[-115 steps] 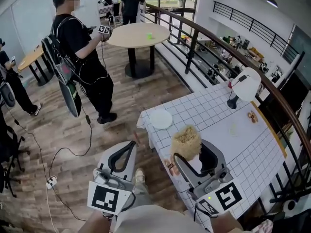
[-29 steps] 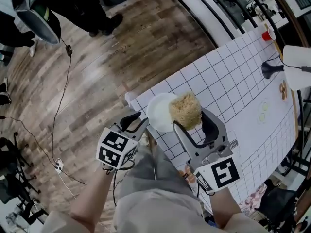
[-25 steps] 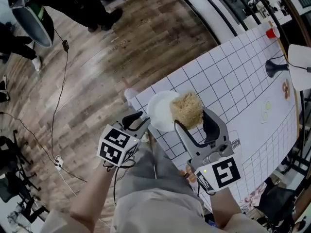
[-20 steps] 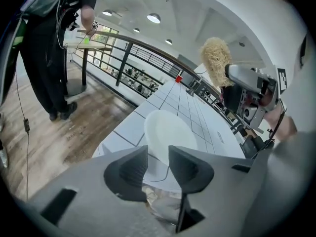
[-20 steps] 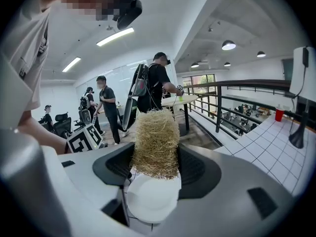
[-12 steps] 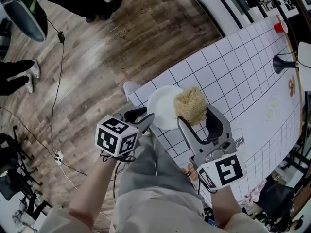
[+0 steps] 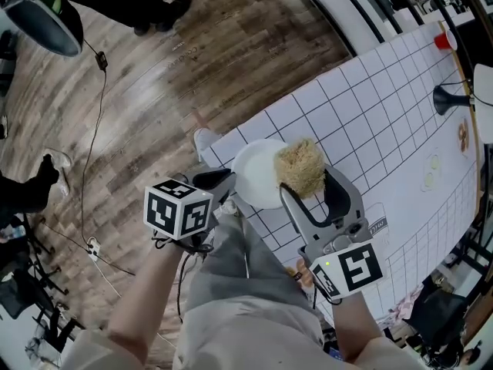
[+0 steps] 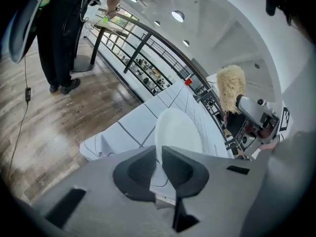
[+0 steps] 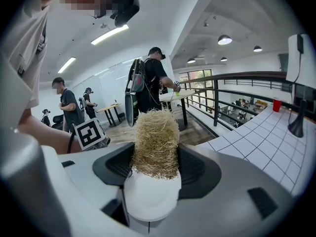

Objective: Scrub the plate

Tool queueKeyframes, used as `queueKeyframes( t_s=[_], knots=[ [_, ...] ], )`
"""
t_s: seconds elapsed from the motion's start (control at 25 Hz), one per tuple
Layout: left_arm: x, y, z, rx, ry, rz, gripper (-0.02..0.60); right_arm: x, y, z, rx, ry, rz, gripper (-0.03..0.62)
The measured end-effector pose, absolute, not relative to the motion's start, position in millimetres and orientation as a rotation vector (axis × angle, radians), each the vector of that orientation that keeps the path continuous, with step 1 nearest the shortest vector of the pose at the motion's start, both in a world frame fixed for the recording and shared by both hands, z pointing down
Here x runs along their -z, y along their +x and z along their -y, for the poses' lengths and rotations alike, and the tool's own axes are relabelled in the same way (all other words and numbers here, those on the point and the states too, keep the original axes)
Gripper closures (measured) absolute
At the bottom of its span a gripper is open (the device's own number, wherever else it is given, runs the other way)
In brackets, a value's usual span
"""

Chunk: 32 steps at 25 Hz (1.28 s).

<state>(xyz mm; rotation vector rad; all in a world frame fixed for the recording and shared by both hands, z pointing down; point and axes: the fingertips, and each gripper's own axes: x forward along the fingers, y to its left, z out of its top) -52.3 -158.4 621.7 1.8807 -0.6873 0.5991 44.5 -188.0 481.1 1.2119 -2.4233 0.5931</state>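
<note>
A white plate (image 7: 258, 174) lies at the near corner of the table (image 7: 370, 129), which is covered by a white grid cloth. My left gripper (image 7: 225, 182) reaches it from the floor side. In the left gripper view the plate (image 8: 177, 130) has its near rim between the closing jaws, and the pads (image 8: 140, 171) touch the rim. My right gripper (image 7: 310, 182) is shut on a tan fibre scrubber (image 7: 300, 166) with a white handle. It holds the scrubber over the plate's right edge. In the right gripper view the scrubber (image 9: 155, 144) stands upright between the jaws.
A black lamp base (image 7: 451, 99) and a red cup (image 7: 442, 41) stand at the table's far side. Wooden floor with a cable (image 7: 96, 129) lies to the left. A person (image 9: 150, 83) stands nearby, and a railing (image 9: 232, 78) runs along the table.
My left gripper has closed in on the plate's near rim, and its jaws have narrowed round it. The right gripper with the scrubber has stayed over the plate's right edge.
</note>
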Motion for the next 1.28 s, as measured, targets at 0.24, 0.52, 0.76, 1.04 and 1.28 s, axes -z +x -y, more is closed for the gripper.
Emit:
queueKeyframes(
  t_s=[0.24, 0.52, 0.76, 1.04, 1.28],
  knots=[
    [-622, -54, 159, -0.578, 1.847, 0.704, 0.543, -486, 49, 187, -0.601, 1.216, 2.413, 0.33],
    [-622, -63, 154, -0.54, 1.814, 0.734, 0.545, -509, 37, 181, -0.427, 1.064, 2.301, 0.33],
    [-622, -64, 152, -0.504, 1.787, 0.741, 0.545, -563, -2, 176, -0.36, 0.836, 2.166, 0.33],
    [-622, -62, 150, -0.489, 1.783, 0.745, 0.548, -594, -9, 172, -0.433, 0.745, 2.109, 0.33],
    [-620, -62, 151, -0.461, 1.779, 0.737, 0.549, -604, -3, 173, -0.443, 0.735, 2.079, 0.33]
  ],
)
